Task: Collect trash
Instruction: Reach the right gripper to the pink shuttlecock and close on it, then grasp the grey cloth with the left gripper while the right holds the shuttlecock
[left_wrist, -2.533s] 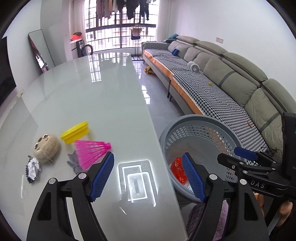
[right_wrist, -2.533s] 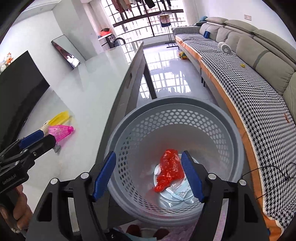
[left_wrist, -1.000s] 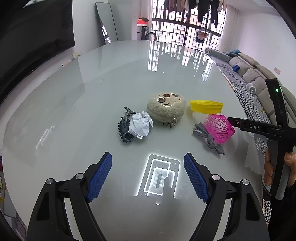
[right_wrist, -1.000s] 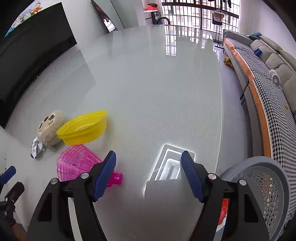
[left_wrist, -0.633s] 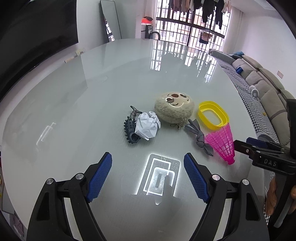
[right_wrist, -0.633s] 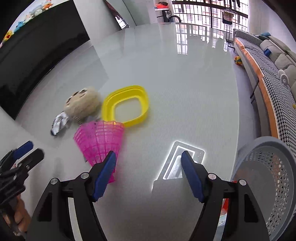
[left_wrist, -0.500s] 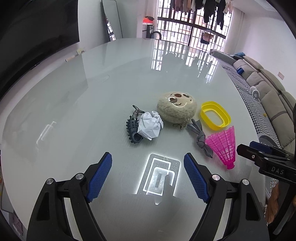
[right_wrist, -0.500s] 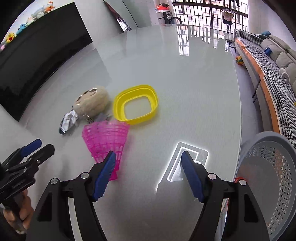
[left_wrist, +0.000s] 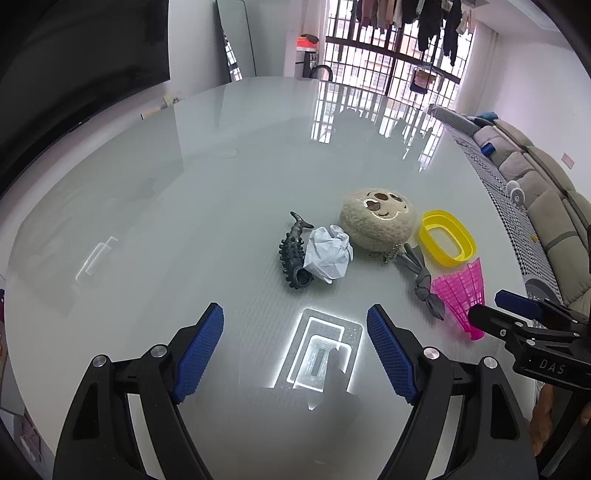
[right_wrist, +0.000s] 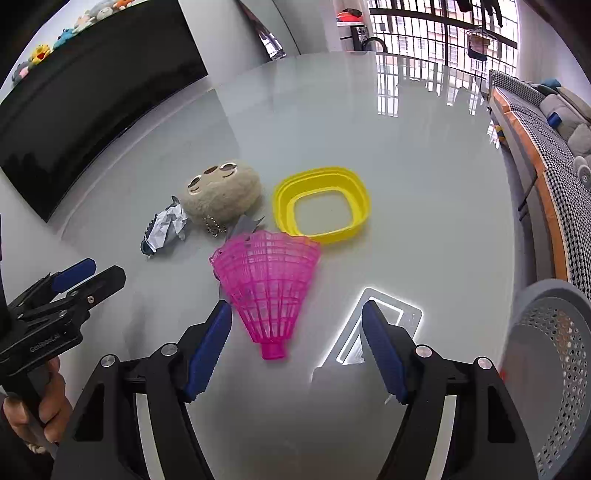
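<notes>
On the glossy grey-white bench (left_wrist: 221, 177) we see a crumpled white paper ball (left_wrist: 328, 254) lying against a dark knobbly rubber toy (left_wrist: 293, 254), beside a beige plush head (left_wrist: 376, 221). Our left gripper (left_wrist: 295, 347) hovers wide, empty. Our right gripper (right_wrist: 297, 343), also wide, flanks the stem of a pink plastic mesh cone (right_wrist: 267, 280) without touching it. A grey perforated basket (right_wrist: 550, 354) stands off the bench's right edge.

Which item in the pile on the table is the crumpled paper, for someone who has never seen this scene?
On the glossy grey table, a small cluster sits near the right edge. At its left end, the paper lies between a dark spiky toy and a round beige plush. It is the only white, wrinkled ball; its neighbours are dark rubber, fuzzy beige, yellow and pink.
</notes>
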